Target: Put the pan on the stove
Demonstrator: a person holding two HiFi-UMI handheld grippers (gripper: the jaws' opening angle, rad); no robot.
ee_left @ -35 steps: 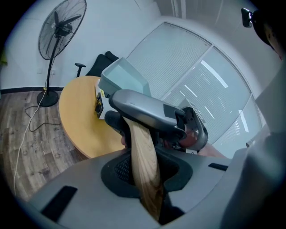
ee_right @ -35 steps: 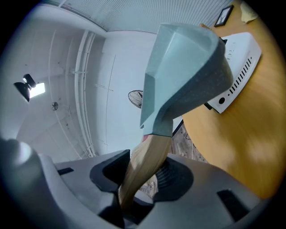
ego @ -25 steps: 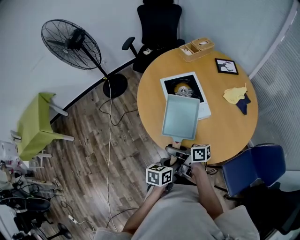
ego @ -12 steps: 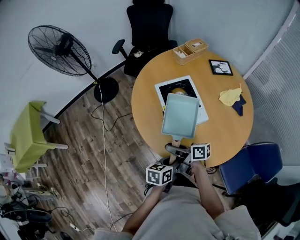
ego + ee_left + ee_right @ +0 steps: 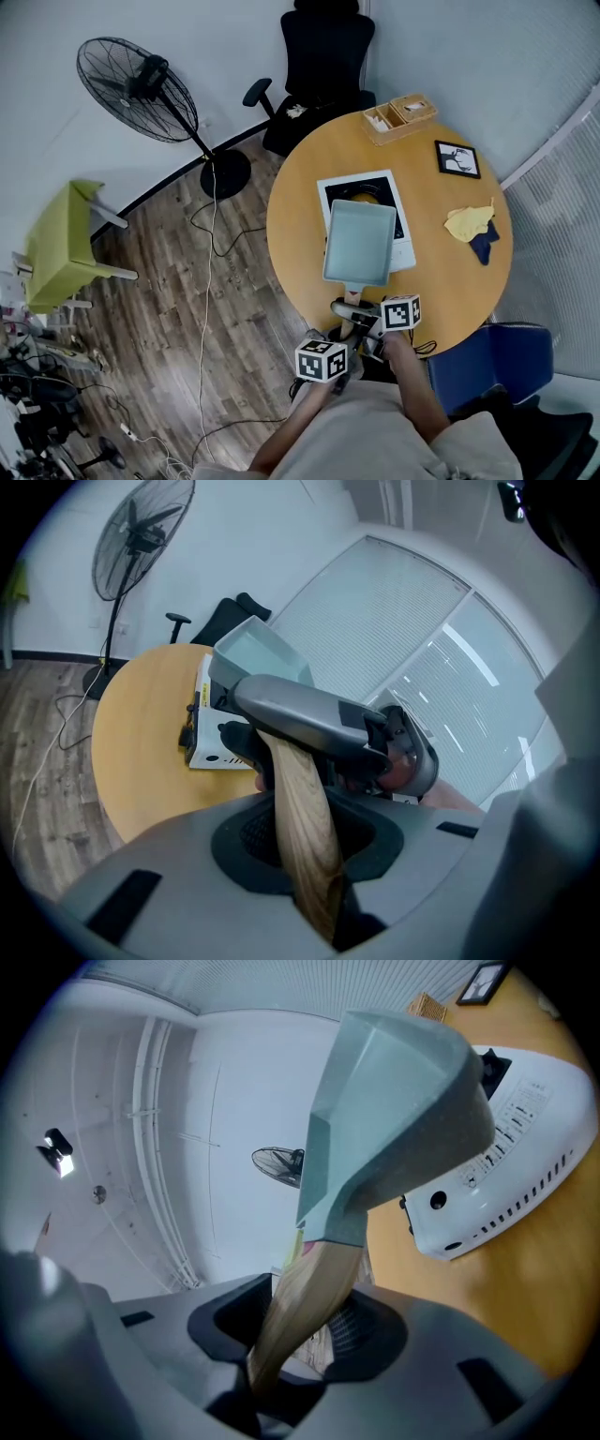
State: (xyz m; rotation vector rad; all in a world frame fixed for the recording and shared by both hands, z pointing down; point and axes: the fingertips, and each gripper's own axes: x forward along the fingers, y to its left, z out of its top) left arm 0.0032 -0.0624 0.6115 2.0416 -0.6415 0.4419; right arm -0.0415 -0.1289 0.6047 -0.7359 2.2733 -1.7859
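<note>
Holding the pan (image 5: 360,242) in the air by its wooden handle (image 5: 352,293) with both grippers. Clamping the handle's near end with the left gripper (image 5: 307,850), closed down to a narrow gap filled by the wood. Clamping the same handle farther along, nearer the pan body, with the right gripper (image 5: 298,1321), set somewhat wider and likewise pressed onto the wood. Hovering with the pale blue-green square pan over the near half of the stove (image 5: 406,239), covering most of its black top in the head view. Seen from the right gripper view as lifted and tilted, apart from the white stove casing below and beside it. Lying flat near the middle of the round wooden surface (image 5: 300,225), that stove. Elsewhere on the surface: a wooden organiser box (image 5: 399,116) at the far edge, a small framed picture (image 5: 457,158) to its right, a yellow cloth (image 5: 469,221) touching a dark blue cloth (image 5: 485,246) near the right edge. Around the surface: a black office chair (image 5: 323,56), a standing fan (image 5: 141,89), a green chair (image 5: 61,246), a blue chair (image 5: 487,361).
</note>
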